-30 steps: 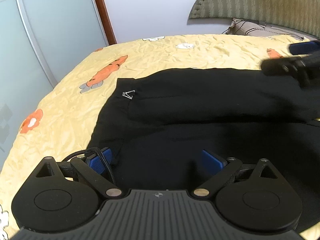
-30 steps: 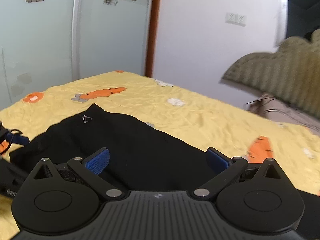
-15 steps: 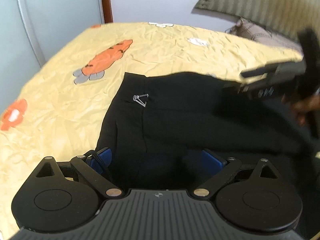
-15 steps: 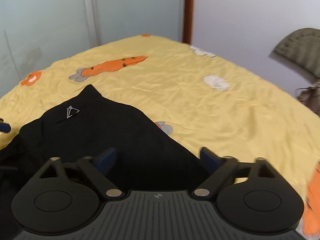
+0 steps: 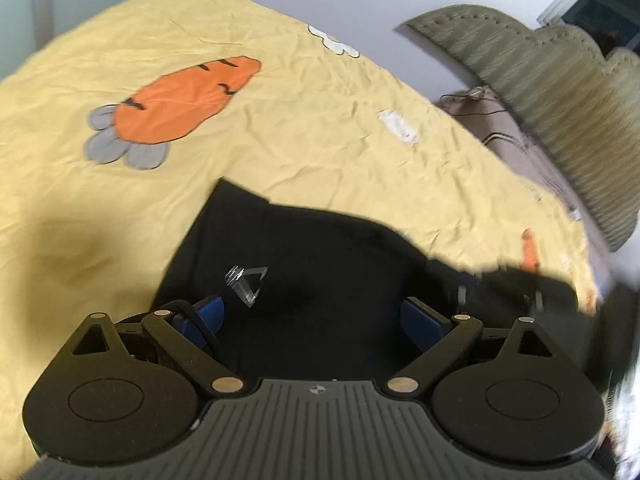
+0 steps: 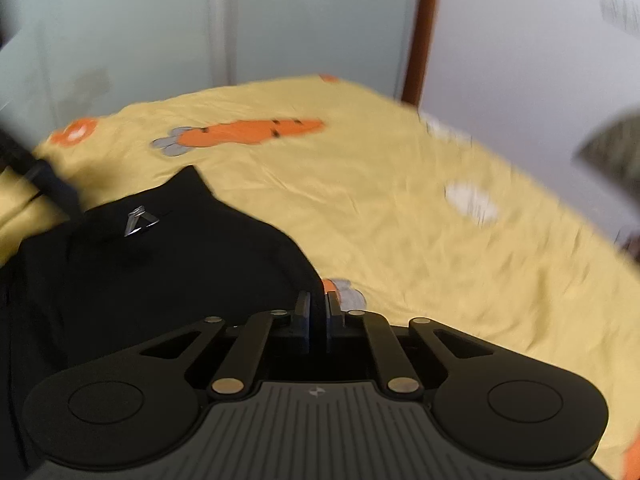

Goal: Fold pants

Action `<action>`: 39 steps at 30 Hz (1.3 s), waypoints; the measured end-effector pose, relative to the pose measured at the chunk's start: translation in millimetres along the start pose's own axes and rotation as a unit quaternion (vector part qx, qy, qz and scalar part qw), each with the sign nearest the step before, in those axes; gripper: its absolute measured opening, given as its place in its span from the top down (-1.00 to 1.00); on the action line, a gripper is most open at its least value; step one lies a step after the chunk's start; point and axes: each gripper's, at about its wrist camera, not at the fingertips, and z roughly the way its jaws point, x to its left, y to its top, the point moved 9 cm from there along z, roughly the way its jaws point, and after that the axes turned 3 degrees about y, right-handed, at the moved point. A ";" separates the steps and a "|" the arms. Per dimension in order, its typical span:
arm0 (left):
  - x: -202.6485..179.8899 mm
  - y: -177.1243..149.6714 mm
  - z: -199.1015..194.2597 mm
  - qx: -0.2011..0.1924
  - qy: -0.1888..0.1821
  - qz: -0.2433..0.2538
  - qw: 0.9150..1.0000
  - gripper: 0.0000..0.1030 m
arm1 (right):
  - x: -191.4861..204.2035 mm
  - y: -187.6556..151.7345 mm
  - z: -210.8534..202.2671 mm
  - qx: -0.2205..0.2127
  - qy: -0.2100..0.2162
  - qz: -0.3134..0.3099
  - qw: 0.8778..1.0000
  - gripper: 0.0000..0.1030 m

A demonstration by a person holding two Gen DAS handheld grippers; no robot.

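Black pants [image 5: 320, 264] lie flat on a yellow bed sheet [image 5: 280, 120], with a small silver emblem [image 5: 246, 284] near the waist corner. My left gripper [image 5: 314, 312] hovers open just over that waist end, blue pads wide apart, the emblem near its left pad. My right gripper [image 6: 318, 308] sits at the far edge of the pants [image 6: 180, 264], jaws shut with the black fabric edge pinched between its pads. The right gripper [image 5: 500, 288] shows blurred at the right of the left wrist view; the left gripper [image 6: 44, 176] is a dark blur at the left of the right wrist view.
The sheet [image 6: 400, 200] carries an orange carrot print [image 5: 180, 100] and spreads wide beyond the pants. An olive padded headboard [image 5: 560, 92] and a pillow [image 5: 500, 132] stand at the bed's head. Frosted glass doors [image 6: 160, 32] and a white wall border the bed.
My right gripper came down onto the pants' far edge and its jaws went from wide open to shut. My left gripper swung towards the waist corner; the emblem is now close to its pads.
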 end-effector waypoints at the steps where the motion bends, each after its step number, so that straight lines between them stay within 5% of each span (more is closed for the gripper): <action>1: 0.8 3.4 2.4 0.007 -0.008 -0.011 1.000 -0.87 | 10.2 0.2 -7.6 -0.007 -0.009 -0.024 1.000 0.87; 8: 2.0 9.6 22.8 0.069 -0.108 -0.121 0.984 -0.88 | 77.4 -6.6 -55.9 -0.048 -0.070 -0.168 0.982 0.93; 15: 9.4 14.4 39.5 0.082 -0.129 -0.204 0.967 -0.85 | 103.6 -3.0 -67.6 -0.059 -0.077 -0.217 0.971 0.95; 18: 9.6 17.6 34.3 0.069 -0.120 -0.211 0.968 -0.90 | 74.0 6.6 -57.8 -0.056 -0.097 -0.180 0.977 0.90; 21: 5.7 15.4 26.9 0.052 -0.100 -0.182 0.977 -0.90 | 24.3 8.3 -29.7 0.005 -0.018 -0.060 0.998 0.78; 26: 7.8 9.0 26.7 0.056 -0.086 -0.174 0.979 -0.97 | -47.9 2.1 17.4 0.035 0.019 0.073 0.997 0.67; 30: 15.8 11.3 32.3 0.059 -0.073 -0.178 0.980 -1.00 | -67.4 -12.6 41.4 0.057 0.100 0.163 0.980 -0.29; 32: 17.5 12.3 37.0 0.065 -0.086 -0.191 0.976 -1.00 | -65.9 -11.2 42.4 0.047 0.107 0.145 0.983 -0.25; 34: 19.8 12.5 42.0 0.072 -0.092 -0.208 0.971 -1.00 | -58.1 -8.0 38.2 0.044 0.107 0.119 0.986 0.73; 39: 20.3 13.8 50.7 0.092 -0.118 -0.243 0.958 -1.00 | 1.1 -7.4 -11.8 0.012 0.034 -0.006 0.999 0.88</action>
